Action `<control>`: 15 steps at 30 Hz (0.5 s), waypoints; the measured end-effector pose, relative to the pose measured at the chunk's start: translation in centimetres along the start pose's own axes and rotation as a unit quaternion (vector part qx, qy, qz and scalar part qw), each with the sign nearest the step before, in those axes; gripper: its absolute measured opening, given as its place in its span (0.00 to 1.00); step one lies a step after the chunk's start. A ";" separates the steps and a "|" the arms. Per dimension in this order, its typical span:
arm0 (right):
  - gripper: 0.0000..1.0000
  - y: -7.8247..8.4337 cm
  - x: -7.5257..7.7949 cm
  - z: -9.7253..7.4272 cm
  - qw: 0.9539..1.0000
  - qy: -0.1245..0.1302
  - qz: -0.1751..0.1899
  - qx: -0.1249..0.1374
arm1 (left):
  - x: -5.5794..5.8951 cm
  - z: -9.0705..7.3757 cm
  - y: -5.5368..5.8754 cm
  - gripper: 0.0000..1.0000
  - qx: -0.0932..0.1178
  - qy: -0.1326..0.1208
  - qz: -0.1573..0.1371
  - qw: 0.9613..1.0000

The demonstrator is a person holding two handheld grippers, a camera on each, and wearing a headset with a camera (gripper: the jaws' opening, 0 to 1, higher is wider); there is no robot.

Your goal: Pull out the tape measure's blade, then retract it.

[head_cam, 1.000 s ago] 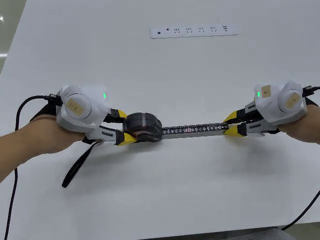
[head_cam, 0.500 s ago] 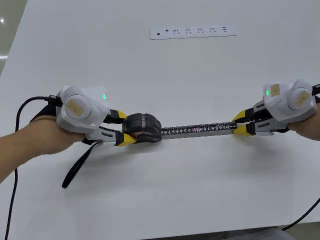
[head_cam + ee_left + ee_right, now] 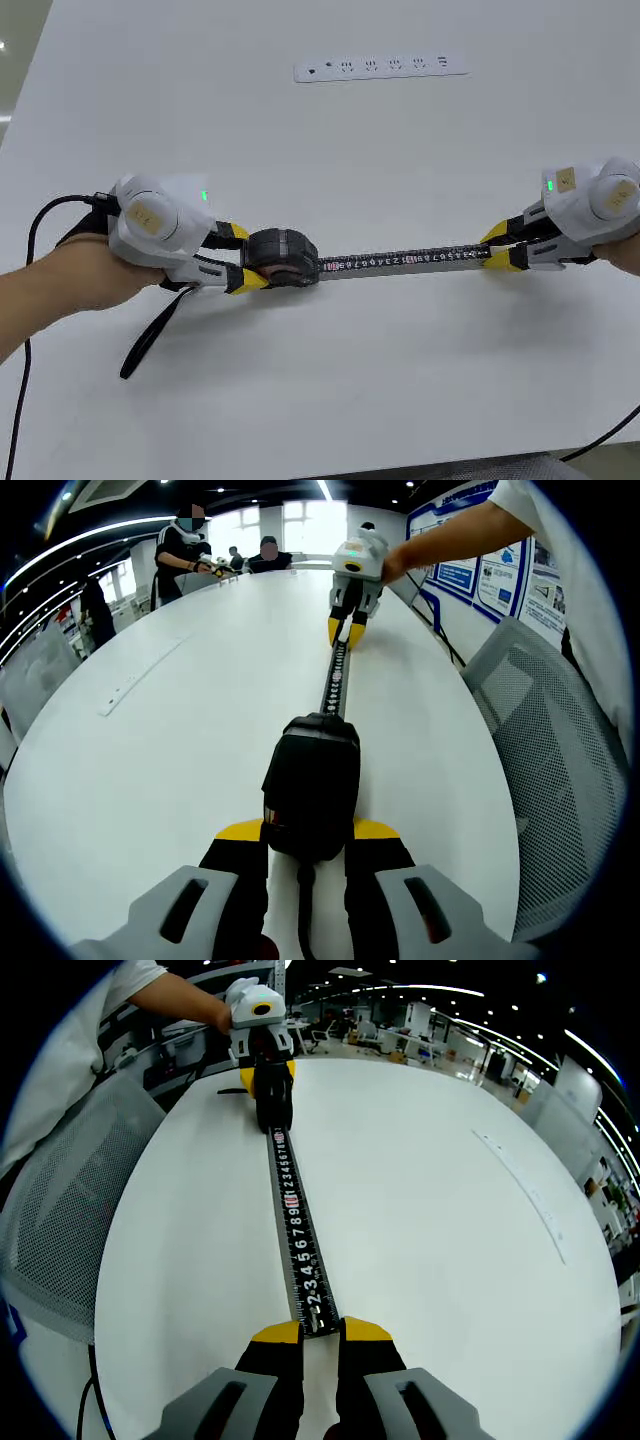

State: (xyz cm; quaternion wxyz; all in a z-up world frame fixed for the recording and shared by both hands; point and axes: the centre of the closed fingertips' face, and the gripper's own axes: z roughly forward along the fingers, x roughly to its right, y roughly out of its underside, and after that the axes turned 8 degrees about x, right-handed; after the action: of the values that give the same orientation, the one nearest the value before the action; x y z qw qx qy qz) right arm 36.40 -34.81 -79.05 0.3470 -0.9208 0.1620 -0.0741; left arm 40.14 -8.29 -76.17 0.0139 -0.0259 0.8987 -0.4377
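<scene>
My left tool (image 3: 247, 257) is clamped on the black tape measure case (image 3: 282, 258), which sits left of centre on the white surface (image 3: 350, 150), with its strap (image 3: 150, 335) trailing toward me. My right tool (image 3: 497, 248), out at the right edge, pinches the end of the blade (image 3: 400, 260), which is stretched straight between case and tool, numbers up. A power strip (image 3: 380, 67) lies far off, well apart.
</scene>
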 end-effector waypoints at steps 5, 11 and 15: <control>0.08 0.5 0.1 -0.5 1.000 0.002 -0.001 -0.008 | 0.0 0.0 0.0 0.23 0.000 -0.001 -0.001 1.000; 0.08 0.9 0.2 -1.0 1.000 0.005 0.003 -0.010 | 0.0 0.0 0.0 0.23 -0.001 -0.001 -0.002 1.000; 0.08 0.9 0.1 -1.0 1.000 0.004 0.004 -0.010 | 0.0 0.1 -0.1 0.24 -0.001 -0.003 -0.002 1.000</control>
State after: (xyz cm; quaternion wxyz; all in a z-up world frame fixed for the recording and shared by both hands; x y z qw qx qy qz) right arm 36.03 -36.09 -78.85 0.3371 -0.9234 0.1676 -0.0753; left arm 40.15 -8.38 -76.15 0.0153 -0.0290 0.8990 -0.4367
